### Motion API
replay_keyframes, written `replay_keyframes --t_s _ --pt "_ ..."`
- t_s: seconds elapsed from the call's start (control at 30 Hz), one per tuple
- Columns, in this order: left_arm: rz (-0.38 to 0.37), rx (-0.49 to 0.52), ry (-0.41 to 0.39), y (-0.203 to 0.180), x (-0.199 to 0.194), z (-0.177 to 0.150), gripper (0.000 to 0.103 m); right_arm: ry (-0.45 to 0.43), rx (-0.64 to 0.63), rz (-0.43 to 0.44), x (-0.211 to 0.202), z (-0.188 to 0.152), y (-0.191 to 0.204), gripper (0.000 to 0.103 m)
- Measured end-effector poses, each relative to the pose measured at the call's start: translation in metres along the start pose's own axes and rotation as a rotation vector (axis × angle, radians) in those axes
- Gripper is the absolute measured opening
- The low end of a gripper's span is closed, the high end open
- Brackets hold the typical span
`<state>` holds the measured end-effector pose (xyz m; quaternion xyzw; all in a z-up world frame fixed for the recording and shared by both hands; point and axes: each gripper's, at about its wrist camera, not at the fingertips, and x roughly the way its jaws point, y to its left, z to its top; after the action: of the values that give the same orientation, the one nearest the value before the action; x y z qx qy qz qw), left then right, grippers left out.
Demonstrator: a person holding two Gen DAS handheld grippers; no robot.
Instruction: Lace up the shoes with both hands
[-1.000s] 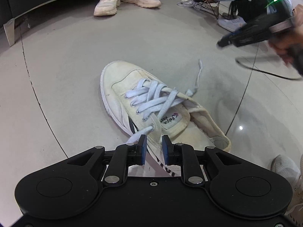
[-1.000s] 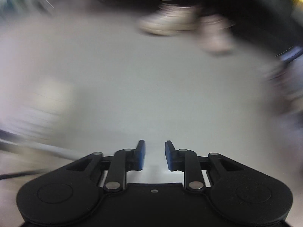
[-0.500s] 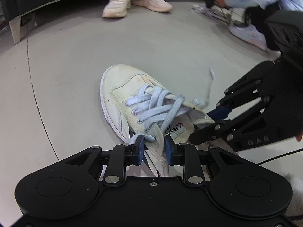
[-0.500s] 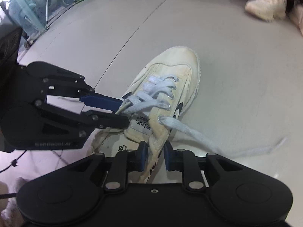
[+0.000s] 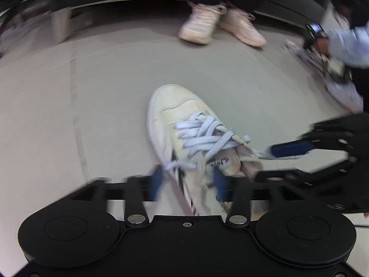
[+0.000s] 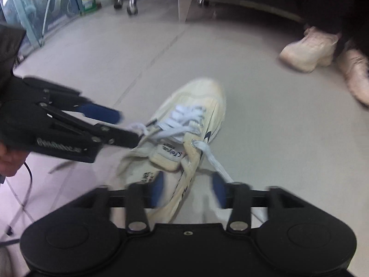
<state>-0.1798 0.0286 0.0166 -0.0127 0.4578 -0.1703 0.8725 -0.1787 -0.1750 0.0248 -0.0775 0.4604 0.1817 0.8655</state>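
Observation:
A cream canvas sneaker (image 5: 184, 124) lies on the grey floor with its toe pointing away, its white laces (image 5: 207, 133) crossed over the tongue. My left gripper (image 5: 188, 183) hovers over the shoe's near side with its jaws opening. A loose lace end (image 5: 180, 165) lies by its left pad, not pinched. My right gripper (image 6: 188, 188) stands over the heel side, jaws opening as well. The other lace end (image 6: 214, 159) runs from an eyelet past its right pad, unpinched. Each gripper shows in the other's view: the left gripper (image 6: 129, 128) and the right gripper (image 5: 274, 162).
A seated person's pale pink sneakers (image 5: 221, 27) rest at the far edge of the floor, before a dark bench. Another person in a light blue sleeve (image 5: 346, 46) handles a second shoe (image 5: 343, 87) at the right. Chair castors (image 6: 131, 7) and a thin cable (image 6: 27, 180) lie to the left.
Both grippers were nearly shut on the lace ends half a second ago; now both stand wide and the laces are let go. Both views have shifted and blurred.

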Motion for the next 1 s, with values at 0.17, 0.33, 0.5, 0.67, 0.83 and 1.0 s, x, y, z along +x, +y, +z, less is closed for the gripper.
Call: replay_keyframes --t_s 0.17,0.33,0.5,0.67,0.83,1.0 --pt "0.022 -0.151 -0.027 0.002 -0.049 -0.015 0.096 -0.162 0.159 0.012 -0.061 -0.008 0.009 0.095" --pt "0.175 -0.202 -0.014 -0.007 -0.069 -0.026 0.1 -0.206 0.175 -0.081 -0.069 -0.009 0.024 0.102" --pt "0.241 -0.226 0.043 -0.003 -0.07 -0.043 0.1 -0.126 0.236 -0.157 -0.068 -0.018 0.026 0.102" --pt "0.168 -0.146 0.052 -0.004 -0.081 -0.045 0.1 -0.105 0.268 -0.128 -0.073 -0.029 0.028 0.102" --pt "0.207 -0.172 0.082 -0.004 -0.078 -0.046 0.1 -0.036 0.286 -0.124 -0.066 -0.029 0.029 0.102" --pt "0.229 -0.182 0.183 0.002 -0.062 -0.055 0.1 0.006 0.305 -0.136 -0.058 -0.035 0.028 0.102"
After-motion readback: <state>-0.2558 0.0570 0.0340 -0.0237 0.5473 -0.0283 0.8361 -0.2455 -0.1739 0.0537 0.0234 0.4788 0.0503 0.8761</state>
